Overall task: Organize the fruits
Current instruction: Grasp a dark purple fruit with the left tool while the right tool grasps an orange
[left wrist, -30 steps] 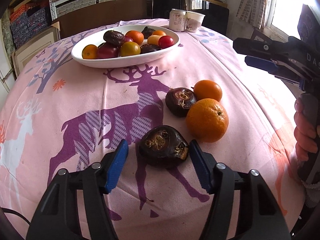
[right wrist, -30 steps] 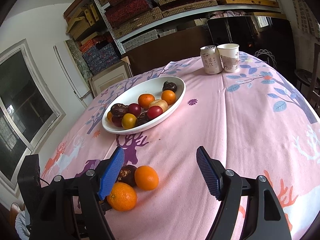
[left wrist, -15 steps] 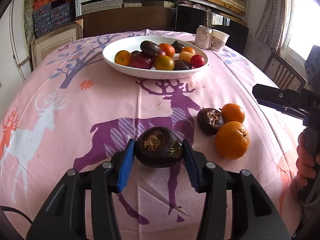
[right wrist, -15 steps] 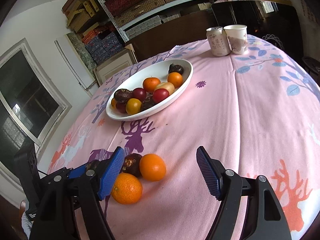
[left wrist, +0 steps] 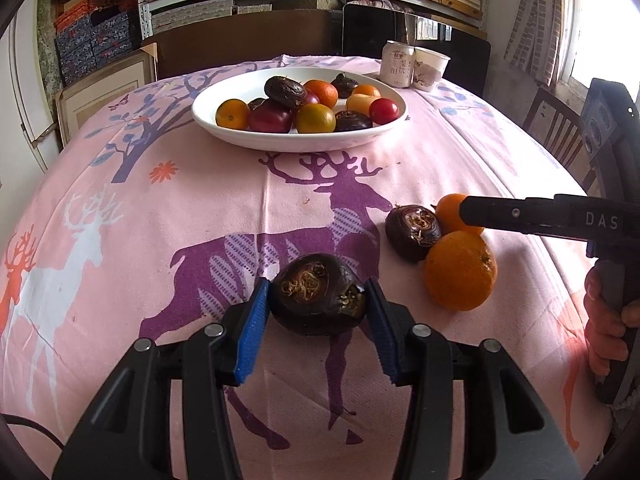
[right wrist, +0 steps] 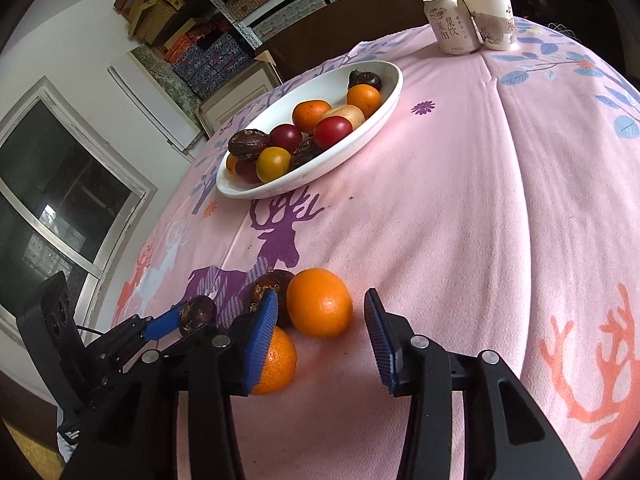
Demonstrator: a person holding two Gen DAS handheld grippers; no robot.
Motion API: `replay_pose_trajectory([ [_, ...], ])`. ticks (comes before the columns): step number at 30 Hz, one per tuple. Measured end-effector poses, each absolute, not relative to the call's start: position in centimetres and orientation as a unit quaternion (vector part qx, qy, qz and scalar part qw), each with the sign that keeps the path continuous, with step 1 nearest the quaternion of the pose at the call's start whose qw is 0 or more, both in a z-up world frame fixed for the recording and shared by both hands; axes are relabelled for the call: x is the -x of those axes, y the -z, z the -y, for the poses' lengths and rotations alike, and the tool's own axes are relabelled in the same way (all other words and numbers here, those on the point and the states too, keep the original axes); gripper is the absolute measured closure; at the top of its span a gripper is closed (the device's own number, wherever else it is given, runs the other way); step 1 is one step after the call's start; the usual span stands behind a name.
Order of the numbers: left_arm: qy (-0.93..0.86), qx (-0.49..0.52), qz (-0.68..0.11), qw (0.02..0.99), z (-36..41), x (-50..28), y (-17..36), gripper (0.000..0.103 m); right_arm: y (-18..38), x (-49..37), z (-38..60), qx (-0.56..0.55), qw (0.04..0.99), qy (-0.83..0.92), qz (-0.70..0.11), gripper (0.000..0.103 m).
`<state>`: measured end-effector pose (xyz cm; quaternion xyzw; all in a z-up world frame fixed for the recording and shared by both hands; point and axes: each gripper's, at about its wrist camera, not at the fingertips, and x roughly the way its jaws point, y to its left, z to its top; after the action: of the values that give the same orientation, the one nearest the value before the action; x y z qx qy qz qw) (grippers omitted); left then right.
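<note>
My left gripper (left wrist: 317, 310) is shut on a dark brown water chestnut (left wrist: 318, 294) and holds it above the pink cloth; it also shows in the right wrist view (right wrist: 198, 312). A second dark chestnut (left wrist: 412, 232), a small orange (left wrist: 452, 212) and a larger orange (left wrist: 460, 270) lie together on the cloth. My right gripper (right wrist: 320, 342) is open, its jaws straddling the small orange (right wrist: 319, 302), with the larger orange (right wrist: 276, 362) under its left finger. A white oval plate (left wrist: 248, 138) holds several fruits.
A drink can (left wrist: 398, 63) and a paper cup (left wrist: 430, 69) stand behind the plate at the table's far edge. A wooden chair (left wrist: 556, 128) is at the right. Shelves with boxes line the back wall.
My left gripper closed on the near chestnut and lifted it off the cloth. My right gripper moved down and forward over the small orange, still open.
</note>
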<state>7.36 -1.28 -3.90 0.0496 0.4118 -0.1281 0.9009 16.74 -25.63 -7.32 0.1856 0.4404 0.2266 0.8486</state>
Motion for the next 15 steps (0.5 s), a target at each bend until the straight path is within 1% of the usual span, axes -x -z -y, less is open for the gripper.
replay_pose_trajectory([
  [2, 0.130, -0.052, -0.417, 0.898, 1.4, -7.5, 4.1, 0.056, 7.6, -16.9, 25.4, -0.182, 0.847, -0.227, -0.444, 0.065],
  [4, 0.132, -0.053, -0.423, 0.895, 1.5, -7.6, 4.3, 0.056, 7.6, -16.8, 25.2, -0.178, 0.850, -0.227, -0.440, 0.066],
  [10, 0.135, -0.048, -0.420, 0.896, 1.4, -7.5, 4.2, 0.056, 7.1, -16.6, 25.8, -0.185, 0.857, -0.223, -0.425, 0.067],
  [15, 0.108, -0.071, -0.369, 0.921, 2.0, -6.7, 2.5, 0.056, 5.9, -16.1, 26.6, -0.185, 0.873, -0.211, -0.399, 0.067],
])
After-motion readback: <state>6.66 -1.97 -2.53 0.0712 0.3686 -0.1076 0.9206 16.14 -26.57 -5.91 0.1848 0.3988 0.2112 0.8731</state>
